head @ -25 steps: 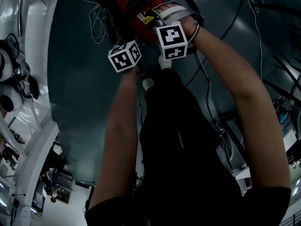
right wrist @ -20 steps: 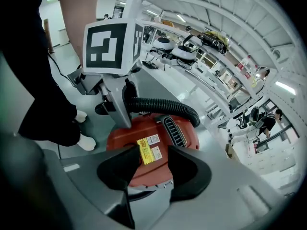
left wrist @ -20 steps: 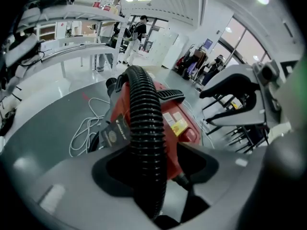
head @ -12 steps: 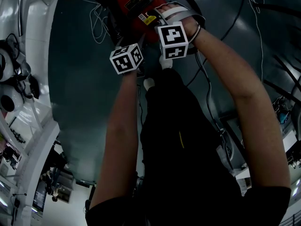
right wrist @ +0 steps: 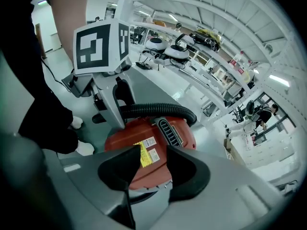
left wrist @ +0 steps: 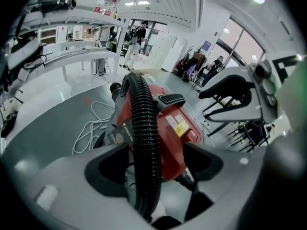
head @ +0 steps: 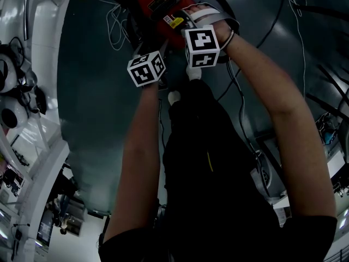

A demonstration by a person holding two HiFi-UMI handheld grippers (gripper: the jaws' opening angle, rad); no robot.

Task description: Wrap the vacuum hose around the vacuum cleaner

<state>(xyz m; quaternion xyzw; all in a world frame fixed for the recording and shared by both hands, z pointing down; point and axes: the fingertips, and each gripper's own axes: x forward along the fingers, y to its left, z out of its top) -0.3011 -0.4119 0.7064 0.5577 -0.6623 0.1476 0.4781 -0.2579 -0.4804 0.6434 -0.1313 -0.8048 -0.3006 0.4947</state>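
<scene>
Here, on the grey floor point(head: 92, 108), the red vacuum point(head: 155, 1) sits in front of the person, with its black hose point(left wrist: 144, 138) arching over the top of the body. The left gripper point(left wrist: 156, 152) has just been opening its jaws. They stand wide, and the hose runs between them, ungripped. The right gripper point(right wrist: 151, 157) hangs just beside it, jaws apart and empty above the vacuum's labels. A white cable point(left wrist: 88, 128) lies loose beside the vacuum.
</scene>
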